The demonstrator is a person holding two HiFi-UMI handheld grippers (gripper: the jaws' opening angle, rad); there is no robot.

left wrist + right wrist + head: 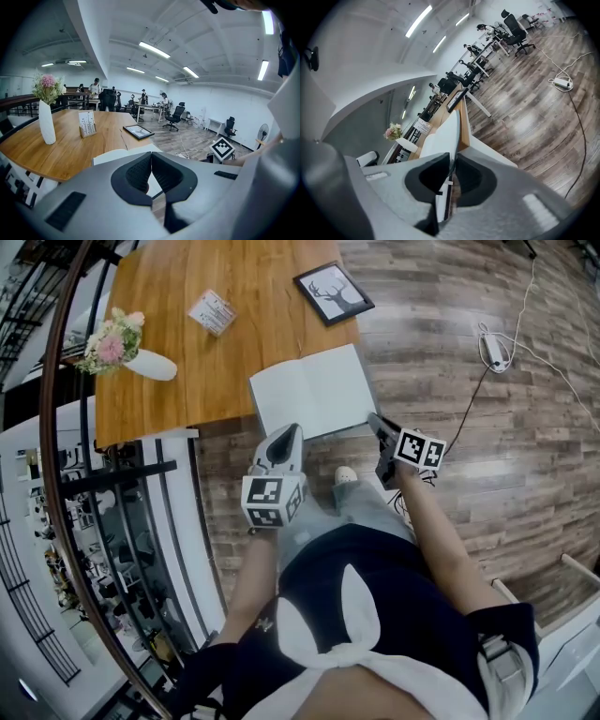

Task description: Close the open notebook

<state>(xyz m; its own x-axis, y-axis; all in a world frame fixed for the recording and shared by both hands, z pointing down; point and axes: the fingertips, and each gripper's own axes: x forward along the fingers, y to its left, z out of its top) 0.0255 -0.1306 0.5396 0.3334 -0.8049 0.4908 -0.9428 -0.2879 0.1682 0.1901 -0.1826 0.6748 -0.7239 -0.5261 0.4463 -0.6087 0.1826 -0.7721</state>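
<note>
The notebook [312,392] lies open and flat on the wooden tabletop [187,343], at the near right corner, its white pages facing up.

The right gripper [380,426] sits at the notebook's 4 o'clock corner. In the right gripper view its fingers [431,176] are drawn nearly together and pinch the right-hand edge of the notebook [449,136], which runs as a thin white sheet straight up between the two dark pads.

The left gripper [286,435] hangs at the notebook's 7 o'clock, just off its near edge. In the left gripper view its fingers [138,173] are pressed together at the tips with nothing between them; the white page [110,155] shows just beyond.

Farther back on the tabletop, a white vase of flowers [141,360] lies toward 10 o'clock of the notebook, a small card stand [211,311] toward 11 o'clock, and a framed deer picture [333,292] at 12 o'clock.
</note>
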